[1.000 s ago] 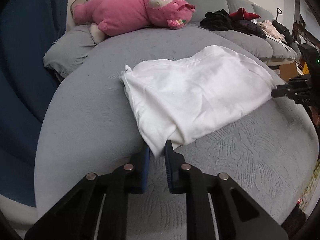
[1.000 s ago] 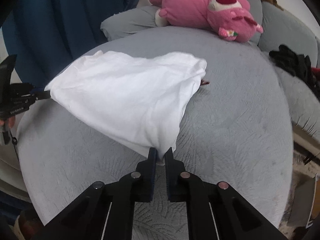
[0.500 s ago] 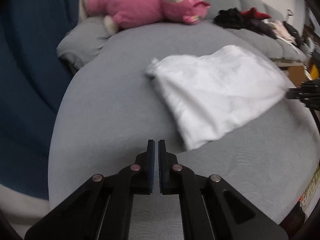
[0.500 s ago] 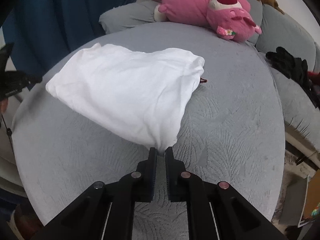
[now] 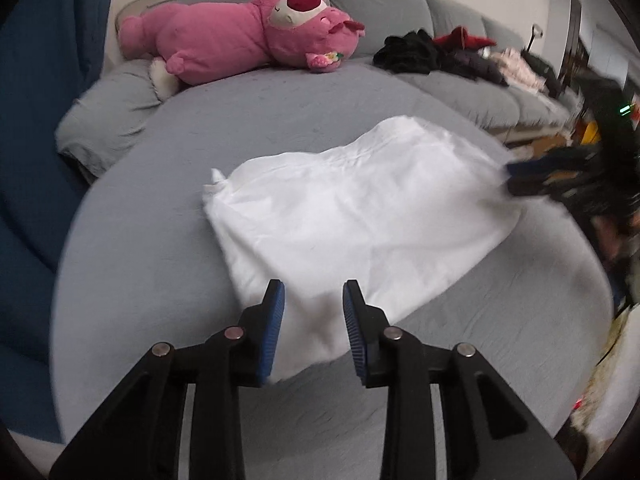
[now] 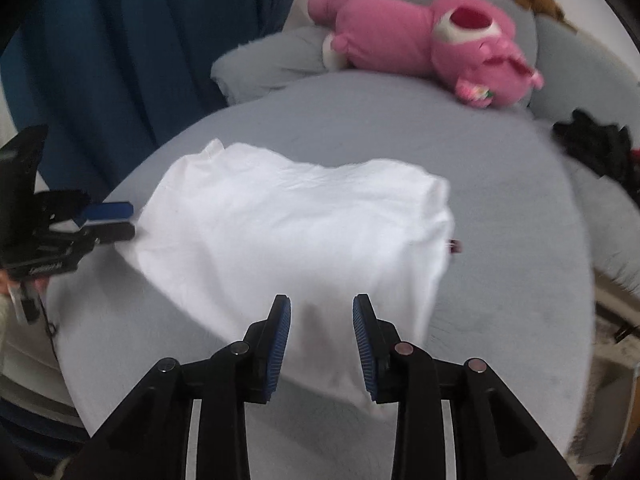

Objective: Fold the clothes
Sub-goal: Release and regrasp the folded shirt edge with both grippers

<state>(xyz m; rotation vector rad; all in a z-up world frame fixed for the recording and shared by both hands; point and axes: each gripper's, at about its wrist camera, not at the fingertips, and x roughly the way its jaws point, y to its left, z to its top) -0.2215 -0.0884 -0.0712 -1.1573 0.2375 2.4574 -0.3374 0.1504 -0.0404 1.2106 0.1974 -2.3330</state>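
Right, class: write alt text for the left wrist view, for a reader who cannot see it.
A folded white garment lies on a grey round cushion, its near corner between the open blue-padded fingers of the left gripper. The blurred right gripper reaches its far right edge. Behind, a pink plush toy lies on a grey sofa beside a pile of dark clothes.

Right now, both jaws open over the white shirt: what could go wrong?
1. Left gripper and right gripper have just been opening; each has a shirt corner between its jaws, not pressed. Closing too high may catch only the top layer, and the fold could fall open.
2. Both near corners look rumpled, so the next fold may come out crooked.
3. A small dark thing beside the shirt's edge could get dragged along.
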